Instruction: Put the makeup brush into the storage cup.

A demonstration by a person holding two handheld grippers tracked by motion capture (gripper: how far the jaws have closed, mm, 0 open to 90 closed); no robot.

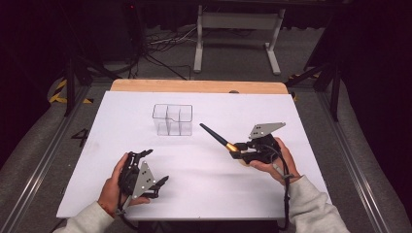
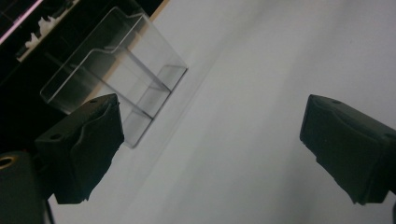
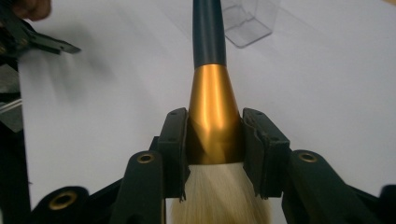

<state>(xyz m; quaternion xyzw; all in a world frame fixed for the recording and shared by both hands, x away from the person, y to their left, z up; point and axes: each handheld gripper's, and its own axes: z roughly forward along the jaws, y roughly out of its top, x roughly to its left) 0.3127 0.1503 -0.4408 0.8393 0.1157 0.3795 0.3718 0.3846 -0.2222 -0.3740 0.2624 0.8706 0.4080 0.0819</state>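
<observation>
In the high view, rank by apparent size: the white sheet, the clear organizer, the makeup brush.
1. White sheet, by far the largest.
2. Clear organizer.
3. Makeup brush: its visible length looks similar to the organizer's width, but it is much thinner, and its bristle end is hidden at the right gripper.

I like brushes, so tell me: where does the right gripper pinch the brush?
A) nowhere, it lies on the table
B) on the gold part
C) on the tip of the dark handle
B: the right gripper is shut on the brush, its jaws pressing both sides of the gold part just above the pale bristles.
</observation>
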